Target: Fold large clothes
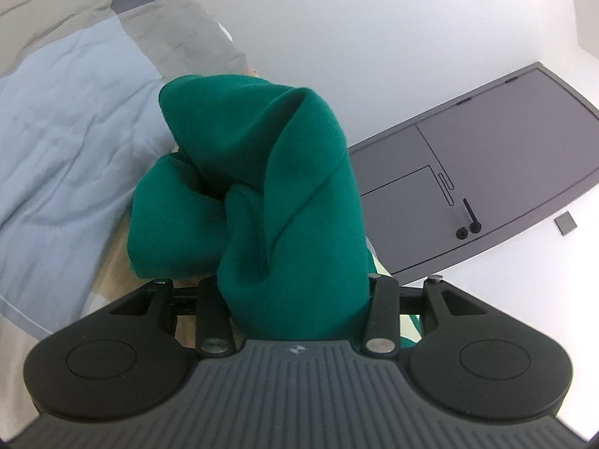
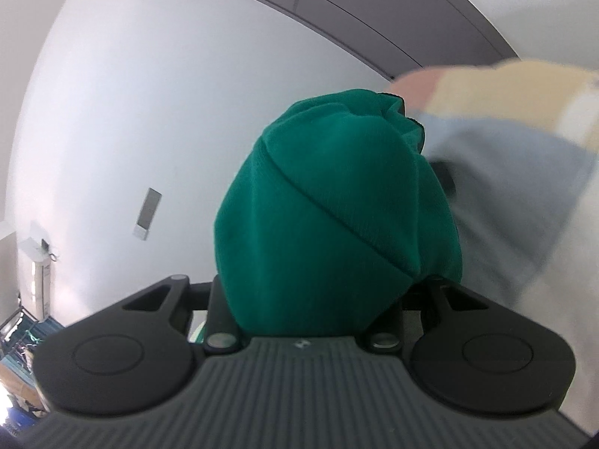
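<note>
Green knit fills both wrist views: the garment bunches thick between my left tongs, and its other end bulges out ahead of my right tongs. Both pairs look closed down on the cloth, though the fabric hides the tips, so I judge the grip by how the knit is pinched at the linkages. The garment hangs raised, in front of the tongs and above the bed, whose quilt is a soft, wrinkled patchwork of pale blue, grey and tan. My worry is the bulk: a heavy, stretchy rib like this can creep out of a shallow bite, and I may be holding several layers instead of one edge, which would give a lumpy, crooked fold. Twisted folds near my left tongs suggest exactly that.
</note>
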